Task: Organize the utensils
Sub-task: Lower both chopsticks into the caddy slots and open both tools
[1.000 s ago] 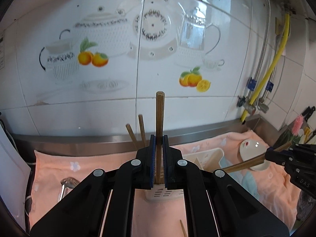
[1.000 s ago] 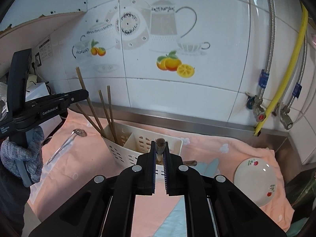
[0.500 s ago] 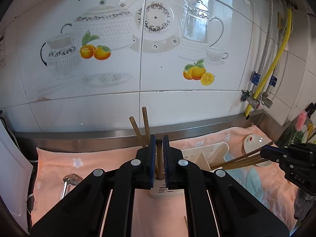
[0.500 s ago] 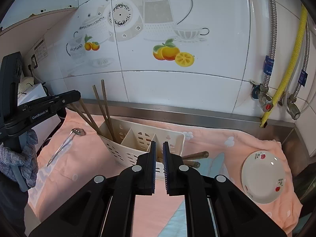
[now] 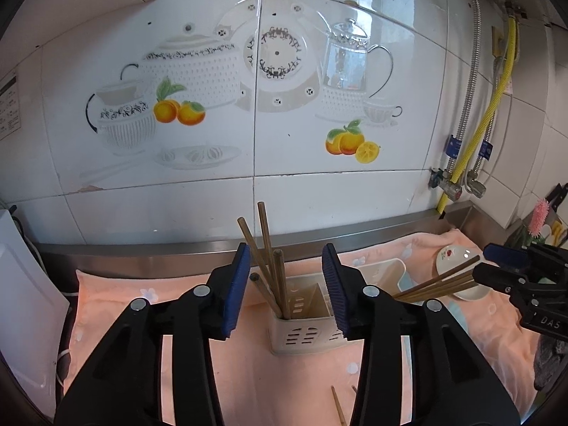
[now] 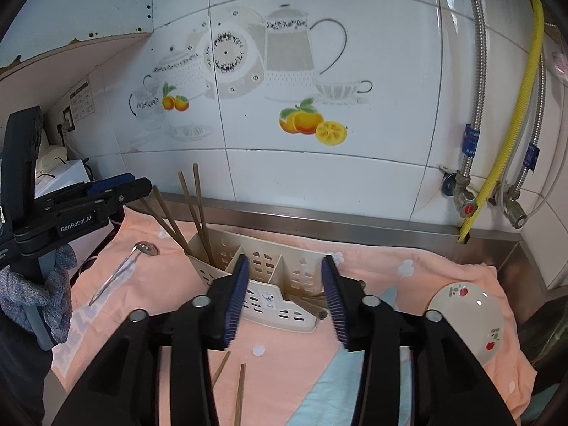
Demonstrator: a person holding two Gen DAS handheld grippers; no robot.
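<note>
**Both grippers open over the utensil holder**

A peach towel (image 6: 291,365) covers the counter. On it stands a cream holder (image 6: 269,284), with four chopsticks (image 5: 275,277) leaning upright in its left end compartment and more lying in its right end. Both the left gripper (image 5: 285,291) and right gripper (image 6: 284,296) have fingers spread wide, holding nothing. A small plate (image 6: 468,323), a ladle (image 6: 120,269) and loose chopsticks (image 6: 238,394) lie nearby.

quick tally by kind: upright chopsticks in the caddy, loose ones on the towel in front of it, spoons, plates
upright chopsticks: 4
loose chopsticks: 2
slotted spoon: 1
plate: 1
total: 8
</note>
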